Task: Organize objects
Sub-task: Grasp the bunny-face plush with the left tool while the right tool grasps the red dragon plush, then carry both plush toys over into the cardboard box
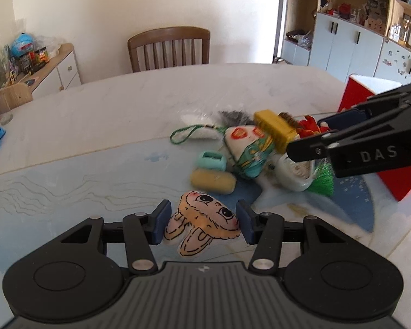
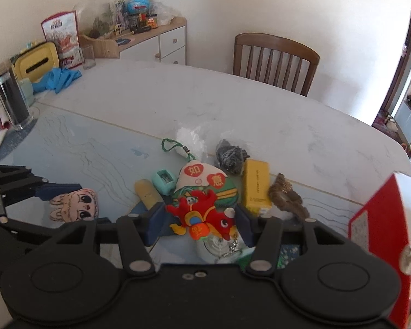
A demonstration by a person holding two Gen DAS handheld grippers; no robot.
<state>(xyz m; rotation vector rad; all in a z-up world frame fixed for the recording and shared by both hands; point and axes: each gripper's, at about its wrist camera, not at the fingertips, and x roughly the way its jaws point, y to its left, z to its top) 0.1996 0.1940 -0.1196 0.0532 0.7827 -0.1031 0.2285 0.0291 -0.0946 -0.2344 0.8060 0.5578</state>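
Toy pile [image 2: 205, 192] mid-table, red box [image 2: 375, 219] at right edge (left side bare)

Layout relative to the embroidered pouch [image 2: 205, 183] on the table [image 2: 233, 104]: pencil sharpener [image 2: 165, 181] and foam roll [image 2: 148, 194] to its left, rabbit plush [image 2: 75, 204] farther left, box [image 2: 256, 187] to its right, chair [image 2: 275, 61] behind

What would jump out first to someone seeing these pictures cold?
Each gripper is clamped on a soft toy: the left gripper holds a rabbit-face plush, the right gripper a red dragon plush. Behind them sits a jumble of small items, a yellow box among them, with a red box at the right.
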